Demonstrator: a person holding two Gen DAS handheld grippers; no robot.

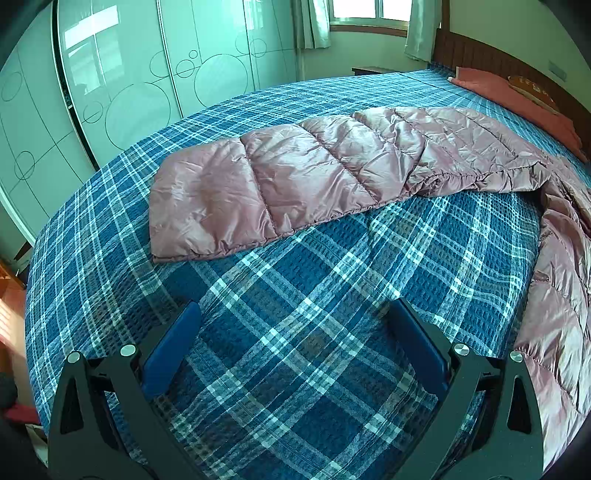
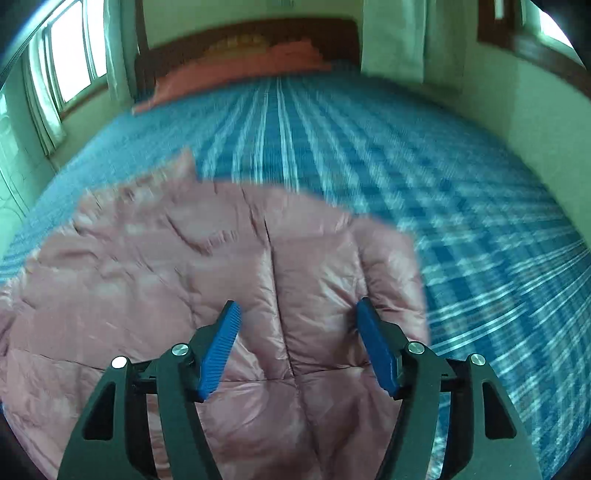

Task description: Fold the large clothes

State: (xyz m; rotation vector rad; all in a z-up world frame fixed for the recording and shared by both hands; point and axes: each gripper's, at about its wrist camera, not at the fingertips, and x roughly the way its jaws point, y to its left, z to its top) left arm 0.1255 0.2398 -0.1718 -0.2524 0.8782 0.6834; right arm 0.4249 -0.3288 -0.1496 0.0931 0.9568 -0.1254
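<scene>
A pink quilted down jacket (image 1: 295,173) lies on a bed with a blue plaid cover (image 1: 295,332). In the left wrist view one sleeve stretches out to the left and the body runs off the right edge. My left gripper (image 1: 295,314) is open and empty above bare cover, short of the sleeve. In the right wrist view the jacket's body (image 2: 177,280) fills the lower left, with its front seam running down the middle. My right gripper (image 2: 297,310) is open and empty, just above the jacket on either side of the seam. That view is motion-blurred.
A red pillow (image 1: 517,99) and a wooden headboard (image 1: 480,51) are at the bed's far end. Green sliding wardrobe doors (image 1: 122,74) stand beyond the bed's left side. A window with curtains (image 1: 369,14) is at the back. The wall (image 2: 535,122) runs along the bed's right side.
</scene>
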